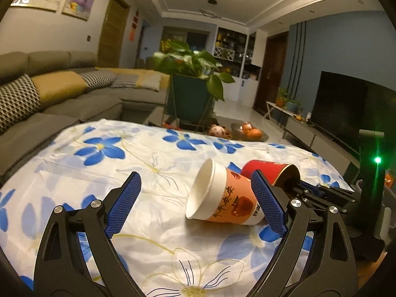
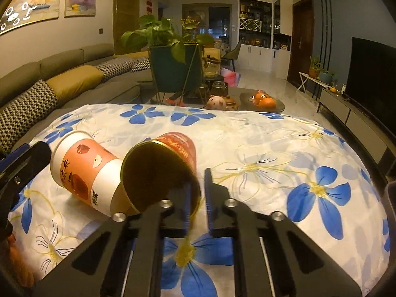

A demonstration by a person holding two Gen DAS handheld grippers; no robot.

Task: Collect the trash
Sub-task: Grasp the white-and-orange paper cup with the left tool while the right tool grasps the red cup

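R gripper (image 2: 198, 198) pinches red cup (image 2: 170, 158) rim — L gripper (image 1: 195, 203) wide (paper cup (image 1: 222, 198) between)

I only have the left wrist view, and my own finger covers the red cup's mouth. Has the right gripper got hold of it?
Observer: Yes. The right gripper is pinched on the wall of the red cup, with one finger inside the mouth and one outside.
Operator: Anything in that cup?
Observer: Nothing visible. The inside looks dark and empty.
Operator: Is the paper cup clear of it?
Observer: No. The base of the paper cup lies against the red cup's rim and seems to touch it.
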